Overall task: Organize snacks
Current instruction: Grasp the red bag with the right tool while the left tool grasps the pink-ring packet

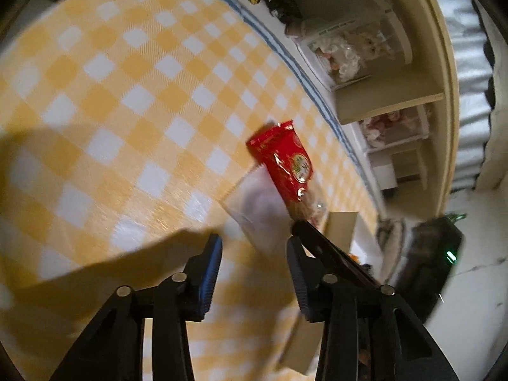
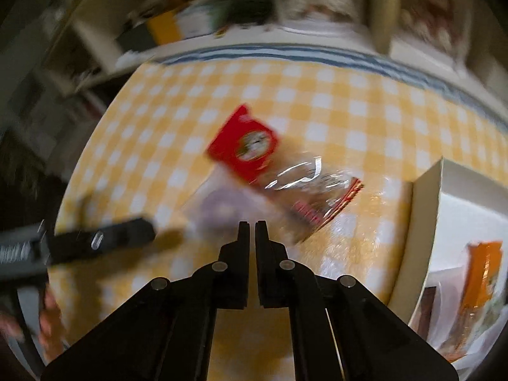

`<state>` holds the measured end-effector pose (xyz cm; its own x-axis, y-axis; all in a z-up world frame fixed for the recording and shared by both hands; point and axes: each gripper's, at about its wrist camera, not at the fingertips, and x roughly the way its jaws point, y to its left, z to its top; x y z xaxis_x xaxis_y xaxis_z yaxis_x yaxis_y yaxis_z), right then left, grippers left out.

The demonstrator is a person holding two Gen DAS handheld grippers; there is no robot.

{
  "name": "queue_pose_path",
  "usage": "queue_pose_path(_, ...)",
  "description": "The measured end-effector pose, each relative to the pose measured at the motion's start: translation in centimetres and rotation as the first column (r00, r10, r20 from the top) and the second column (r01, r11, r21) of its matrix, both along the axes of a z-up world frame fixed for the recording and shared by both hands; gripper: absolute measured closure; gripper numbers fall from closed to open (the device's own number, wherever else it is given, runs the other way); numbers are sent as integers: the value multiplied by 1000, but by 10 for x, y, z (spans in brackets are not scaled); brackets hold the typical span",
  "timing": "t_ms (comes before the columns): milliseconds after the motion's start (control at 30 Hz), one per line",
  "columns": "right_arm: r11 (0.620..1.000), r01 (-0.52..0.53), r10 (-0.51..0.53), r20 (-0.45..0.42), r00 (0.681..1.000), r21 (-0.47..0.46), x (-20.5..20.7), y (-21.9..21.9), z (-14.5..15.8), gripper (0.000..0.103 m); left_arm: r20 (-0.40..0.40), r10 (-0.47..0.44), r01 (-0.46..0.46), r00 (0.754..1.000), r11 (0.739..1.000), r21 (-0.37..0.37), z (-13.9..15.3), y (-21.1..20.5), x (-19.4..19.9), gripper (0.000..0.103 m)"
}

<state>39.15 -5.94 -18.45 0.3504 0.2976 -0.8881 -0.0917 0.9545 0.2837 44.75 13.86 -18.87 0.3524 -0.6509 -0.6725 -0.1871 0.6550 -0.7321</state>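
The right gripper (image 2: pixel 253 223) has its fingers pressed together with nothing between them, tips hovering just short of the near edge of a pale translucent pouch (image 2: pixel 219 206) lying on the checked surface (image 2: pixel 333 101). The left gripper (image 1: pixel 254 250) shows its fingers apart, gripping nothing; the same pouch (image 1: pixel 257 206) lies just ahead of its tips, and no contact shows.

Beyond the pouch, overlapping its far edge, lies the red snack packet (image 2: pixel 244 147), its clear crinkled end (image 2: pixel 311 187) angled toward the right of the fingers. It looks light, soft and slippery: glossy film that will buckle and slide rather than resist. The contents may crush, so a gentle pinch seems wise. The flat sealed end (image 1: pixel 284 126), farthest from the left fingers, looks the firmest place to hold; the clear middle would likely slip.

Right of the right fingers stands a white box (image 2: pixel 425 209) already holding an orange packet (image 2: pixel 482 273), probably the destination
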Motion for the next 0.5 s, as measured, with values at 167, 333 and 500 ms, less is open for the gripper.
queue_pose_path(167,987,110,-102,-73,992,117,24,-15,-20,100,-38,13,-16,999,997,-81,-15,0,1,67)
queue_pose_path(333,987,124,-118,-61,991,106,30,-13,-21,100,-45,31,-35,999,995,-92,-24,2,1,67)
queue_pose_path(500,989,78,-66,-102,993,123,13,-4,-22,100,-61,35,-40,998,996,-78,-31,2,-3,67)
